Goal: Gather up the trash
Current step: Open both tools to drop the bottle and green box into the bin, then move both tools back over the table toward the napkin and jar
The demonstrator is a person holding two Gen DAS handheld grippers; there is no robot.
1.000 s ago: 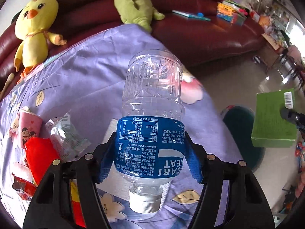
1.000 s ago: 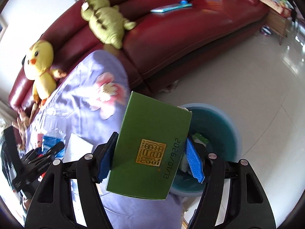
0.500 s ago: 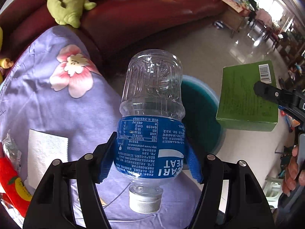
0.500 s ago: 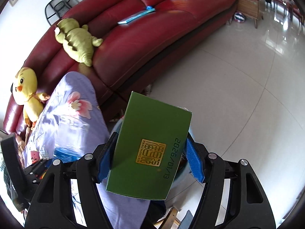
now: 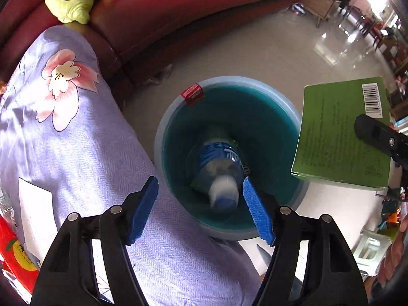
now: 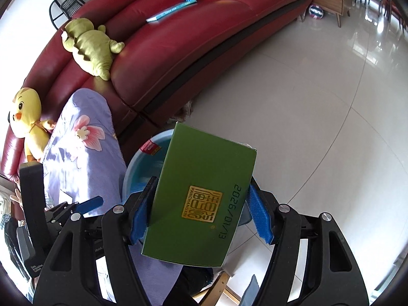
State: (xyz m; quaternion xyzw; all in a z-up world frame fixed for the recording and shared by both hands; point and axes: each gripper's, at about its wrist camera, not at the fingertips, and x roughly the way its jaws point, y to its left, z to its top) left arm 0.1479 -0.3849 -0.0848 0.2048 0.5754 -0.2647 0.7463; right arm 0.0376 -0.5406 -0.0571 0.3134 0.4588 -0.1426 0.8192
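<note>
The left gripper (image 5: 200,209) has just been opening; its fingers (image 5: 257,214) stand apart with nothing pressed between them. The bottle (image 5: 220,168), blurred, is inside the bin (image 5: 163,137) at frame centre, long axis steep, cap toward the camera. The right gripper (image 6: 197,213) clamps the green box (image 6: 201,196), long axis running up the frame, above the bin's rim.

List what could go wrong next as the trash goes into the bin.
1. The green box, clamped in the right gripper, sits over the bin's far rim in the left wrist view; released there, it may fall onto the floor.
2. The left gripper, jaws just opened, hangs over the blurred bottle inside the bin; lowering could hit the rim.
</note>
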